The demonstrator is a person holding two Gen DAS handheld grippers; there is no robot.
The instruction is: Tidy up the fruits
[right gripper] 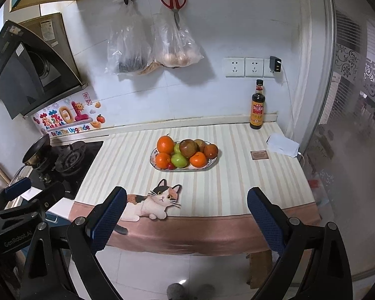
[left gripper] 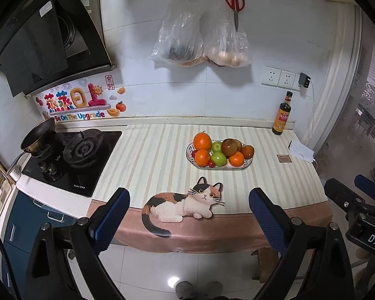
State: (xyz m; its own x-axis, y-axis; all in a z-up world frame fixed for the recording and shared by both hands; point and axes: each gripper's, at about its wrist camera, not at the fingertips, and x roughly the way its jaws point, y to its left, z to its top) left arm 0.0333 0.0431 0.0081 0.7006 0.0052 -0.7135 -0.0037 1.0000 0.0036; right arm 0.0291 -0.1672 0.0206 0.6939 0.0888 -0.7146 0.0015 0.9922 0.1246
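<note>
An oval patterned plate (left gripper: 247,164) (right gripper: 213,161) sits on the striped counter cloth, piled with fruit: oranges (left gripper: 202,141) (right gripper: 165,144), green apples (left gripper: 218,159) (right gripper: 180,160), a brownish apple (left gripper: 229,147) (right gripper: 188,148) and a small red fruit (left gripper: 211,164) (right gripper: 170,166). My left gripper (left gripper: 189,215) is open and empty, held in front of the counter's near edge, well short of the plate. My right gripper (right gripper: 186,216) is open and empty, likewise back from the plate. The right gripper shows at the right edge of the left wrist view (left gripper: 350,195).
A gas hob (left gripper: 72,160) with a black pan (left gripper: 38,135) lies left. A dark sauce bottle (left gripper: 283,115) (right gripper: 257,106) stands at the back right, with a white packet (left gripper: 301,151) and a small brown card (left gripper: 283,158) nearby. Plastic bags (left gripper: 200,40) and scissors (left gripper: 235,2) hang on the wall.
</note>
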